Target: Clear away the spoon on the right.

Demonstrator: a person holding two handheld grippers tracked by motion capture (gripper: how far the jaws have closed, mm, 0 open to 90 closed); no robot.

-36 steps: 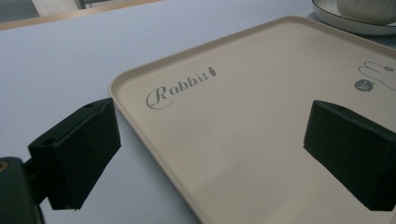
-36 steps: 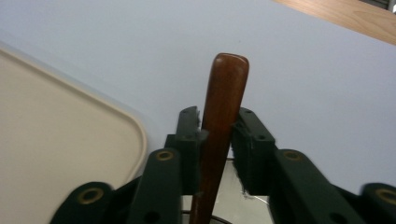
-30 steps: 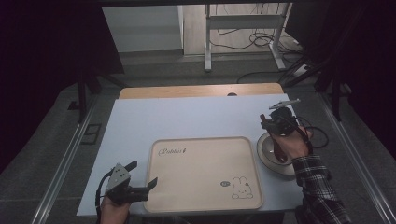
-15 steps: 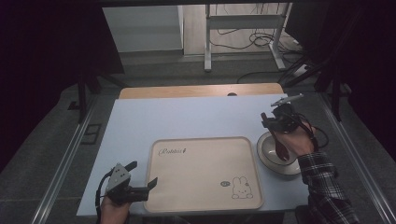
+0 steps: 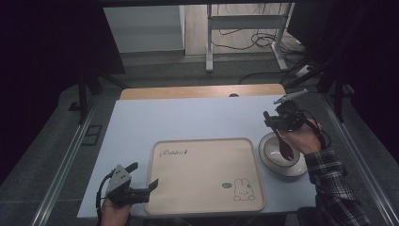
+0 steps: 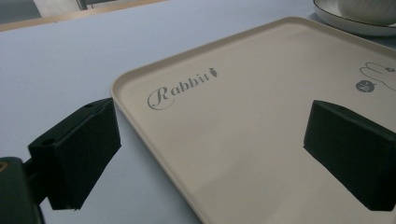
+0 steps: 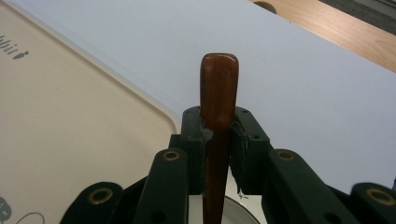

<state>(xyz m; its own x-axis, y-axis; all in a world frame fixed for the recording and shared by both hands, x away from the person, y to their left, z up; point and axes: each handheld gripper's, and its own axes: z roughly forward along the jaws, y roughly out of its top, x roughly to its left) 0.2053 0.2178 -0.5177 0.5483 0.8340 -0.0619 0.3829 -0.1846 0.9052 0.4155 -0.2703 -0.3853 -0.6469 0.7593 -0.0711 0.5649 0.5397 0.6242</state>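
On the pale blue desk (image 5: 197,120) lay a cream tray (image 5: 204,176). The right hand-held gripper (image 5: 277,123) was clamped on a brown wooden spoon (image 7: 217,116), over the white bowl (image 5: 281,155) at right. The left hand-held gripper (image 5: 141,186) stood apart, straddling the tray's near-left edge.

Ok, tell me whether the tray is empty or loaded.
Empty. The tray shows bare beige surface with only its printed rabbit and lettering; the bowl sits beside it on the table, and the wooden spoon is in the right gripper.
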